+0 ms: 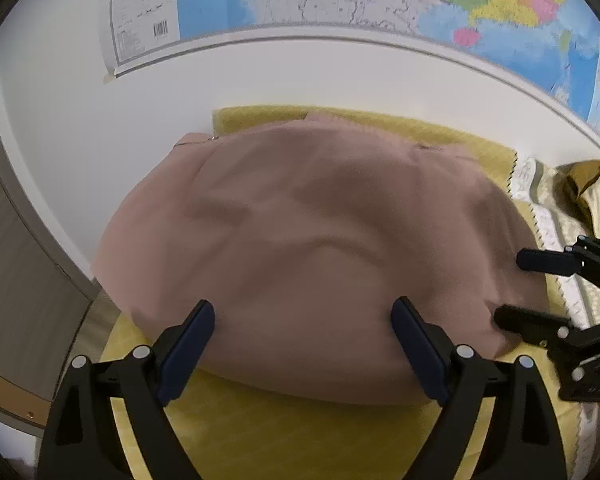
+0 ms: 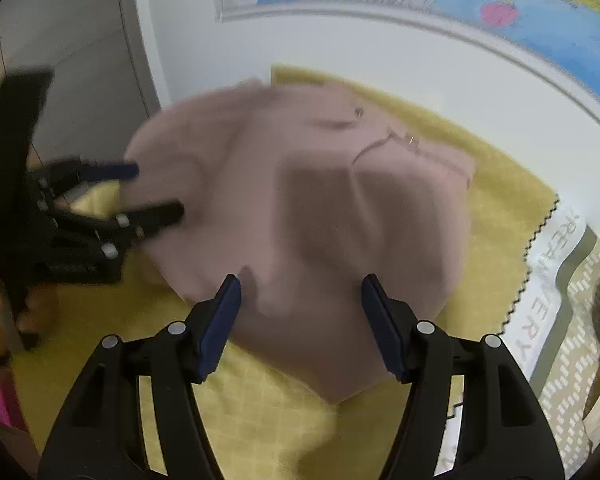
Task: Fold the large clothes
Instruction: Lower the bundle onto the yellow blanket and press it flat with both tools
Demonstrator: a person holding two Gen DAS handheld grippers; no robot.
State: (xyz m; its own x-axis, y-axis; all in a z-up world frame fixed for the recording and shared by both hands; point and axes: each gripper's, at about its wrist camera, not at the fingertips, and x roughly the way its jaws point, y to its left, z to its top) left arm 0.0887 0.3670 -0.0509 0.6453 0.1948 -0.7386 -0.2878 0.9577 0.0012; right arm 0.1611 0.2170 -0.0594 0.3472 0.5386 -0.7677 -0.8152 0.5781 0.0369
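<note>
now the pink garment (image 1: 312,248) lies bunched on the yellow cloth (image 1: 280,432), filling mid-frame straight ahead of both tongs. left tongs (image 1: 302,334) and right tongs (image 2: 300,304) both gape, holding nothing, each hovering at its near edge; its long axis seems to run left-right, though blur hides details.

The supporting surface is covered by a yellow textured cloth (image 1: 284,436) with a zigzag-cut edge on one side. A pink garment (image 1: 320,248), folded into a rounded bundle, is laid directly on the yellow cloth, near the white wall. Beside the zigzag edge, a patterned covering (image 2: 572,320) with printed letters is seen beneath the yellow cloth. An olive-brown fabric item (image 1: 584,180) is seen farther along that covering.
</note>
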